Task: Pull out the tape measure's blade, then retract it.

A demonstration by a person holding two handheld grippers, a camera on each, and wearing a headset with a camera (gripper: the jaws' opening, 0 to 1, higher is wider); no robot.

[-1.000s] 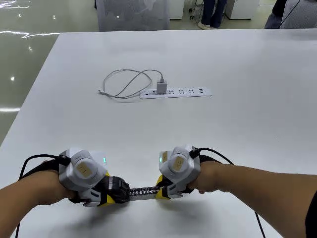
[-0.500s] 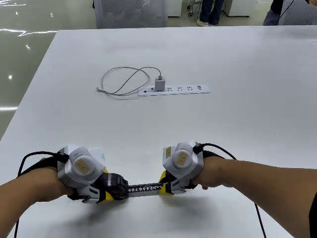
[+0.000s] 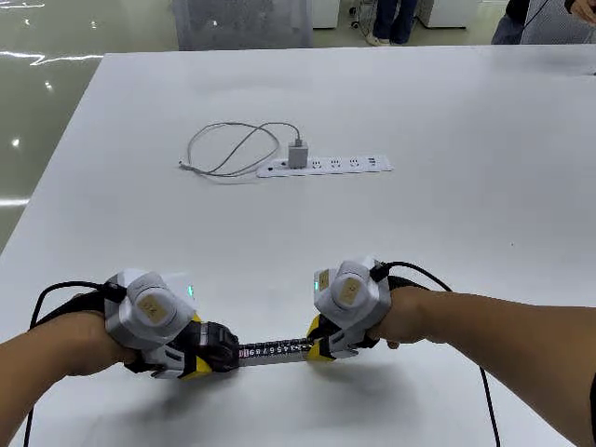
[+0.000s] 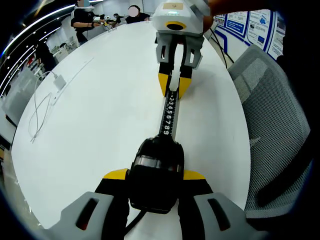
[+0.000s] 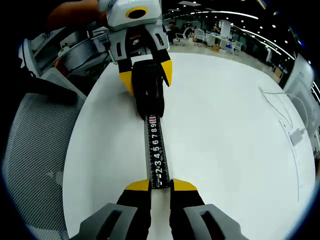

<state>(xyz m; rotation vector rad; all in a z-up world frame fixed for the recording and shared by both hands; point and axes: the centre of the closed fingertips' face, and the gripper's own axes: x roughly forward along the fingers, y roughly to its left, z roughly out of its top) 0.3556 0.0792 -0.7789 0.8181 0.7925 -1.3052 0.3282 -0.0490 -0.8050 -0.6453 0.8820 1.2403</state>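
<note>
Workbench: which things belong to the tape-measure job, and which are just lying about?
In the job:
tape measure case, clamped in the left gripper
blade, partly pulled out, its tip pinched by the right gripper

Lying about:
power strip
charger plugged into it
white cable

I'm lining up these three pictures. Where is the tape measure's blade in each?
Head view: blade, bottom centre, lying horizontal.
Left gripper view: blade, centre, running up from the black case.
Right gripper view: blade, lower centre, running up to the black case.
Shared landmark: the black case, at the blade's left end in the head view.
</note>
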